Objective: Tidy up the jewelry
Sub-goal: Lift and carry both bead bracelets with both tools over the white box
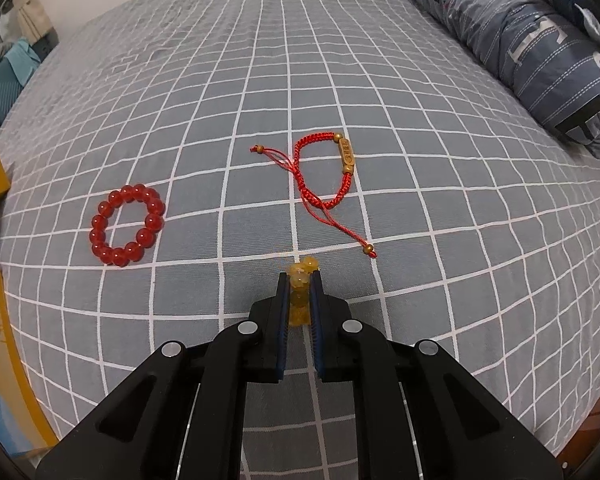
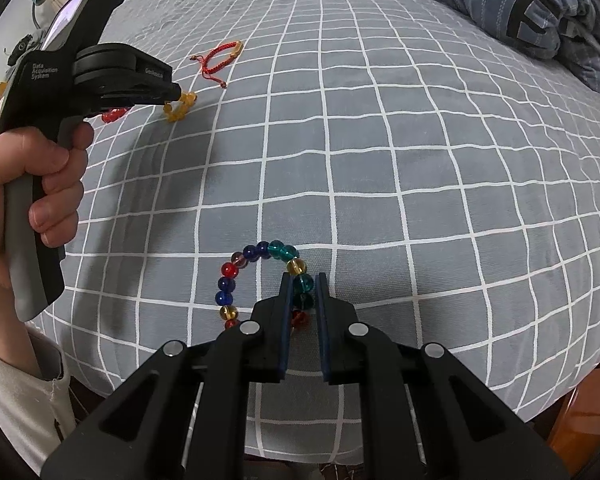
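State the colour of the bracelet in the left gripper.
Amber yellow bracelet, clearest in the right wrist view.

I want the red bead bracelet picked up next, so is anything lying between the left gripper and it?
Nothing visible: only bare bedsheet lies between the left gripper, shut on the yellow bead bracelet, and the red bead bracelet.

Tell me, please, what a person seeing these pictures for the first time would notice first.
Probably the bright jewelry on the grey checked bedsheet. The left gripper is shut on a yellow bead bracelet, with a red bead bracelet lying to its left and a red cord bracelet just ahead. In the right wrist view, the right gripper pinches a multicolored bead bracelet near the bed's front edge.
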